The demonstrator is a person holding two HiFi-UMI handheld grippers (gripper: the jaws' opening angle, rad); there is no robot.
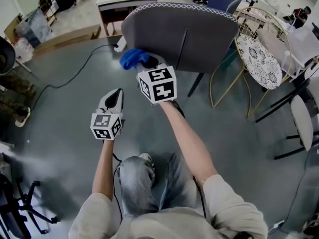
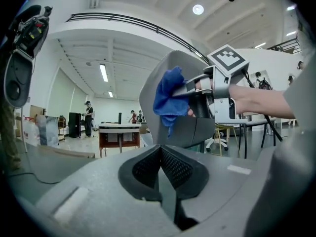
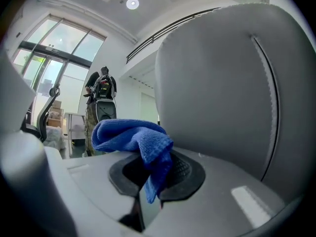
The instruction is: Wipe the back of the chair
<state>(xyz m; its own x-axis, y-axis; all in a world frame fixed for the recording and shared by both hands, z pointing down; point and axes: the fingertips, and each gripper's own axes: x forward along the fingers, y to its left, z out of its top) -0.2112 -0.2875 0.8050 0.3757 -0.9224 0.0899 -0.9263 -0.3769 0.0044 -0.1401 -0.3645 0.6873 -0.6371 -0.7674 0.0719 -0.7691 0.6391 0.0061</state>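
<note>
Head view: the grey upholstered chair back point(image 1: 199, 34), trimmed along its top with white stitching point(image 1: 179, 6), stands ahead of the person. The right gripper point(image 1: 144, 62) reaches to the back's left edge, low down, with a bunched blue microfibre cloth point(image 1: 130, 57) at its tip. The left gripper point(image 1: 116, 91) hangs lower and nearer the person, well apart from the chair.

Left gripper view: the left gripper point(image 2: 160, 168) has its ribbed jaws closed together with nothing between them. Beyond it the right gripper point(image 2: 193, 97) carries the cloth point(image 2: 169, 97) against the chair back point(image 2: 148, 90). I cannot tell whether the cloth actually presses on the fabric.

Right gripper view: the right gripper point(image 3: 152, 176) has its jaws clamped on a fold of the cloth point(image 3: 129, 134), most of which is heaped to the left above them. The chair back point(image 3: 217, 78) fills the right side, with a dark seam point(image 3: 269, 88) running down it.

The step in hand looks like a wiping stroke starting from the left edge. To do it well, turn the heaped part of the cloth flat onto the fabric so that cloth, not jaw, meets the upholstery. Sweep in overlapping passes across to the right edge and past the seam. Keep the pressure light enough that the pinched fold does not pull free.
</note>
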